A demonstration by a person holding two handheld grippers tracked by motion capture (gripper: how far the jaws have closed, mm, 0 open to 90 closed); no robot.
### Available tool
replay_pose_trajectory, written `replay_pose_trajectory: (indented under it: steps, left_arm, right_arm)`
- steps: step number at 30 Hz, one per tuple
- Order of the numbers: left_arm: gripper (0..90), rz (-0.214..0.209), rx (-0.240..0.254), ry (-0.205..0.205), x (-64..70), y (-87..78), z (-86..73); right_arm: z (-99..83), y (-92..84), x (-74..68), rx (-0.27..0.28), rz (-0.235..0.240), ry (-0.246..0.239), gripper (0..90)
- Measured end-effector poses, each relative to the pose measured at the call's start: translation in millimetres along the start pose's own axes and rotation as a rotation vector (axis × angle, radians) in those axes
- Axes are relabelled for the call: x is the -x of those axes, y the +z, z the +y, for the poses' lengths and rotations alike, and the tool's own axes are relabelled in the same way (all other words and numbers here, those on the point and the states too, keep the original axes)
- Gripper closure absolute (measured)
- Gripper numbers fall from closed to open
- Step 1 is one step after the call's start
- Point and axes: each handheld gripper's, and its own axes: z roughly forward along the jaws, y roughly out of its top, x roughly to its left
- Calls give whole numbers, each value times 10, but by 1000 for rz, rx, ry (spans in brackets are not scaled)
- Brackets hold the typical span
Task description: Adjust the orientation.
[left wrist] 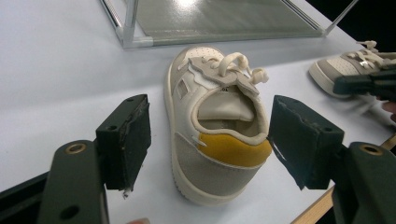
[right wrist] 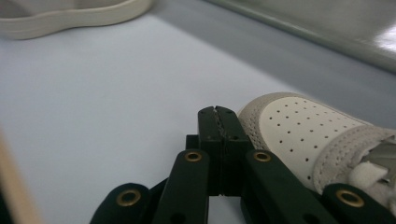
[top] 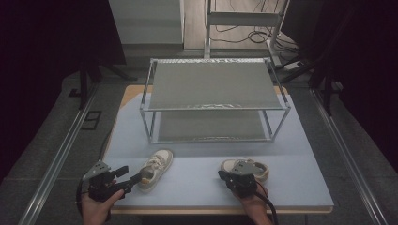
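Trouble is likeliest at the two grips. In the high view a two-tier metal rack stands at the back of a pale blue mat, with two small shoes lying in front of it, well apart: the left shoe near the left gripper, the right shoe partly under the right gripper. Judging by the layout, the shoes are meant for the rack, and neither is lifted yet. In the left gripper view the jaws stand wide apart, one on each side of the left shoe's yellow heel patch, pads clear of it and holding nothing; if they close this far back on the soft collar, the heel could fold and the shoe tip toe-down or slip out on the way to a shelf. In the right gripper view the right gripper has its jaws pressed together with nothing between them, lying just beside the perforated toe of the right shoe. Closed like this it can only push; a nudge might slide the shoe across the smooth mat, perhaps towards the near edge, and a later grab on the rounded toe could pinch off.
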Motion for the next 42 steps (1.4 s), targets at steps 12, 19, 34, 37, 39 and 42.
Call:
replay_pose_trajectory:
  steps: [12,19,34,37,39,42]
  left_arm:
    - [294,-7,-11,8,31,47,-8]
    - [294,-9,-9,9,34,40,-8]
    - [293,-8,-12,9,35,49,-14]
    - [294,-8,-12,10,35,49,-15]
    - [293,-9,-13,9,35,52,-16]
    - [293,-14,-13,5,32,57,-18]
  right_arm:
    - [28,-38,-27,30,-63,40,879]
    - [-2,-700,184,137,-91,92,892]
    - [-392,-1086,1034,153,-183,244,894]
    - [-468,-1004,1076,117,-174,257,895]
    - [-487,-977,1075,105,-169,255,895]
    - [-507,-944,1067,86,-163,253,895]
